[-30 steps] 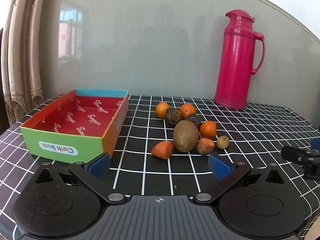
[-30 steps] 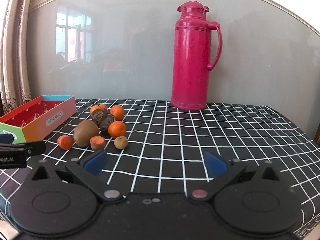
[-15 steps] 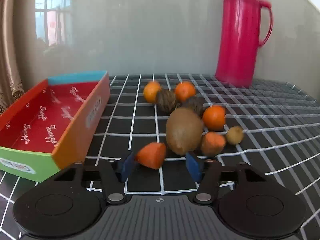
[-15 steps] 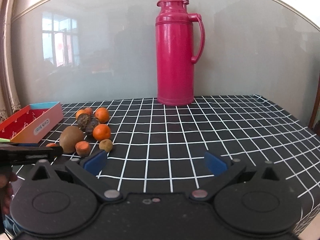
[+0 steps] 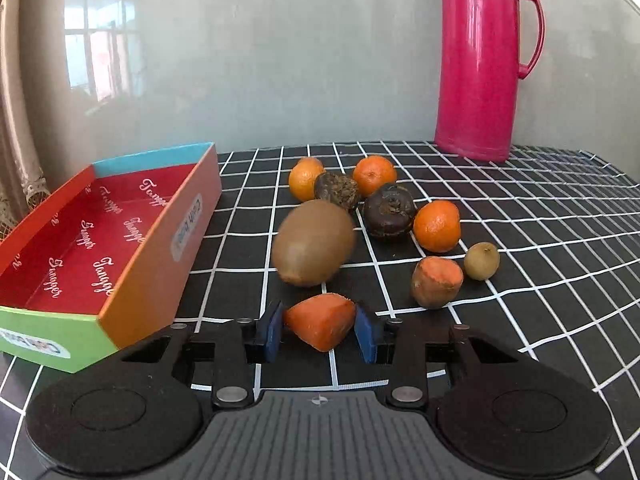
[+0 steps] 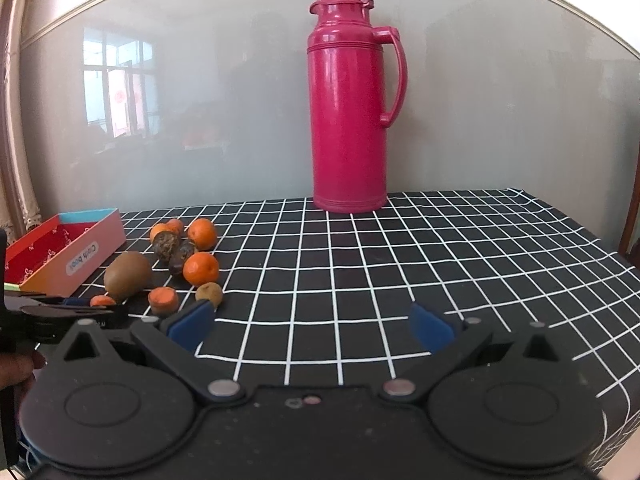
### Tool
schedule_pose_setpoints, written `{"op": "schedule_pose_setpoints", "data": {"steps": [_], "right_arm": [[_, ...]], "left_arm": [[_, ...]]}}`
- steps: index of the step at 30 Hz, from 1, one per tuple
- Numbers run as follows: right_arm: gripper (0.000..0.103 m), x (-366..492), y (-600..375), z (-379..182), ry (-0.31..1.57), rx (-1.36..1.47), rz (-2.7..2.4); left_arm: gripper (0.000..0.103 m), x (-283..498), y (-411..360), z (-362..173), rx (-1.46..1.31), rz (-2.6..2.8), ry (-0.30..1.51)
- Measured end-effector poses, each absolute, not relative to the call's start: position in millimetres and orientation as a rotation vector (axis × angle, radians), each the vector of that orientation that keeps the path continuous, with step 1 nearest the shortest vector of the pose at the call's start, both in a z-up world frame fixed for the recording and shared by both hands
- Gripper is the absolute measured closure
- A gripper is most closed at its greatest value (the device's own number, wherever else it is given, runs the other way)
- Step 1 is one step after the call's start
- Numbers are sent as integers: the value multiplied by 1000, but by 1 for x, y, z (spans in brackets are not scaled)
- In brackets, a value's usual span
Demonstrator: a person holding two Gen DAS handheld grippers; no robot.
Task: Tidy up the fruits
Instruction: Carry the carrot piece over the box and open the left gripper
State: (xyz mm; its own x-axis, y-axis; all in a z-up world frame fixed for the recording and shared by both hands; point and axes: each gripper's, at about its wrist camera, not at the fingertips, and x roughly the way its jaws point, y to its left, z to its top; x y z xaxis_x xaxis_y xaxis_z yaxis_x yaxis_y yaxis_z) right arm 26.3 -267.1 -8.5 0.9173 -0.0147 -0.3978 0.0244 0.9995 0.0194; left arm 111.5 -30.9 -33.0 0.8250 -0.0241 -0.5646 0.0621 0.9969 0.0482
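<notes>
I count three round tangerines (image 5: 437, 225), two carrot pieces, one fuzzy oval kiwi (image 5: 313, 242). My left gripper (image 5: 320, 330) has just closed onto the nearer carrot piece (image 5: 321, 320) on the tablecloth (image 5: 520, 208); right gripper (image 6: 310, 326) gapes empty.

Light: bright, even daylight.
Glare: a window reflection (image 5: 100, 64) shows on the glossy wall panel (image 5: 280, 60) behind the worktop (image 5: 540, 208).
Shadows: soft and short beside the fruit.
Blur: the kiwi (image 5: 314, 242) looks smeared in the left wrist view.
Distortion: fisheye bends the grid lines at the worktop's edges.
</notes>
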Motion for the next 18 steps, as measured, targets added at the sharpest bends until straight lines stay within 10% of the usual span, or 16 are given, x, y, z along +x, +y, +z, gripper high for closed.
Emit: {"op": "schedule_pose_setpoints", "data": {"steps": [18], "right_arm": [[0,37,-235,-14,432,-19,16]], "left_arm": [[64,81,57,14,-12,131,453]]}}
